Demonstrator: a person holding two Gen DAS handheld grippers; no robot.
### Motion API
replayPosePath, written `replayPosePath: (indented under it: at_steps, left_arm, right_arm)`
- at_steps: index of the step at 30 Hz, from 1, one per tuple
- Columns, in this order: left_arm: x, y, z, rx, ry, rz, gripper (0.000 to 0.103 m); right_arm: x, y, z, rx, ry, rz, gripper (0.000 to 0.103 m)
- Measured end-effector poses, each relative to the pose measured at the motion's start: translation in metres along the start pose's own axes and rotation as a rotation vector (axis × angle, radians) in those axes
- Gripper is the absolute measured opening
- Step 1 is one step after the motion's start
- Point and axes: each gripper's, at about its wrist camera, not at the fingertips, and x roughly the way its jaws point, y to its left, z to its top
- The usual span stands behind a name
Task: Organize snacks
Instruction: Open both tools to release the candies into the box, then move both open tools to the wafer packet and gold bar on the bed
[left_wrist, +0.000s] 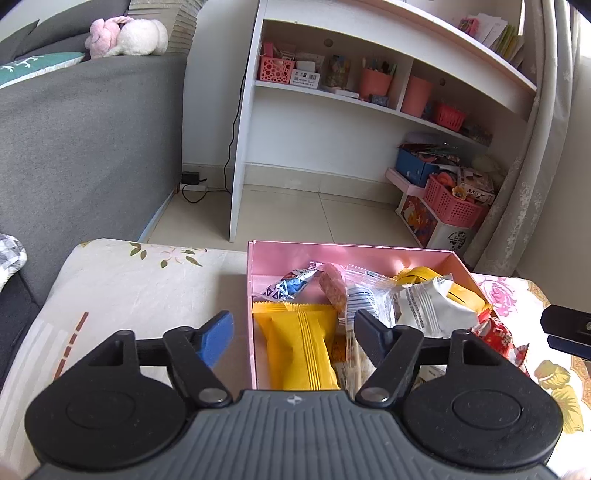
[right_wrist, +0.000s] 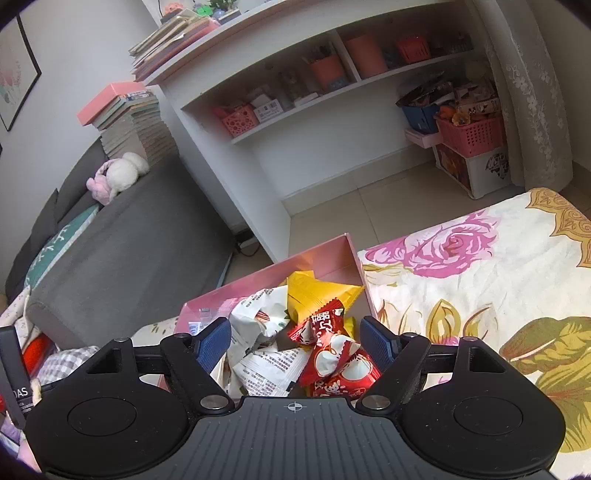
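Both claws are spread wide and hold nothing. The left claw (left_wrist: 293, 338) hangs over a yellow pack (left_wrist: 299, 347). The right claw (right_wrist: 295, 341) hangs over red candies (right_wrist: 332, 354). All the snacks lie in the pink box (left_wrist: 295, 254). They look light, crinkly and slippery, so pinch a flat end.

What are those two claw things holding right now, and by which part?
Nothing. The left gripper and right gripper both gape open above the snacks in the pink box.
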Motion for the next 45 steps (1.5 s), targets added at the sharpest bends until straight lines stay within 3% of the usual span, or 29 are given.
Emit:
replayPosePath:
  at_steps: [7, 10, 14, 20, 25, 32, 36, 45]
  left_arm:
    - [-0.02, -0.002, -0.015, 0.003, 0.033, 0.004, 0.083]
    - [-0.029, -0.002, -0.022, 0.007, 0.056, 0.019, 0.096]
    - [-0.042, 0.001, -0.03, -0.017, 0.085, 0.032, 0.103]
    - [-0.057, 0.002, -0.048, -0.036, 0.159, 0.082, 0.103]
    - [-0.064, 0.007, -0.072, -0.062, 0.176, 0.085, 0.103]
    - [-0.063, 0.015, -0.102, -0.099, 0.139, 0.068, 0.102]
    - [-0.057, 0.013, -0.109, -0.069, 0.104, 0.06, 0.1]
    - [-0.047, 0.003, -0.116, 0.006, 0.082, 0.057, 0.096]
  right_arm:
    - [-0.021, 0.002, -0.007, 0.0, 0.014, -0.021, 0.093]
    - [-0.029, 0.0, -0.012, 0.0, 0.033, -0.038, 0.096]
    - [-0.037, 0.002, -0.02, -0.012, 0.072, -0.077, 0.097]
    - [-0.049, 0.013, -0.045, -0.057, 0.134, -0.131, 0.1]
    - [-0.052, 0.023, -0.076, -0.096, 0.172, -0.137, 0.1]
    - [-0.049, 0.038, -0.123, -0.248, 0.124, -0.149, 0.1]
    - [-0.041, 0.045, -0.14, -0.334, 0.111, -0.156, 0.1]
    - [-0.018, 0.06, -0.165, -0.471, 0.174, -0.153, 0.101]
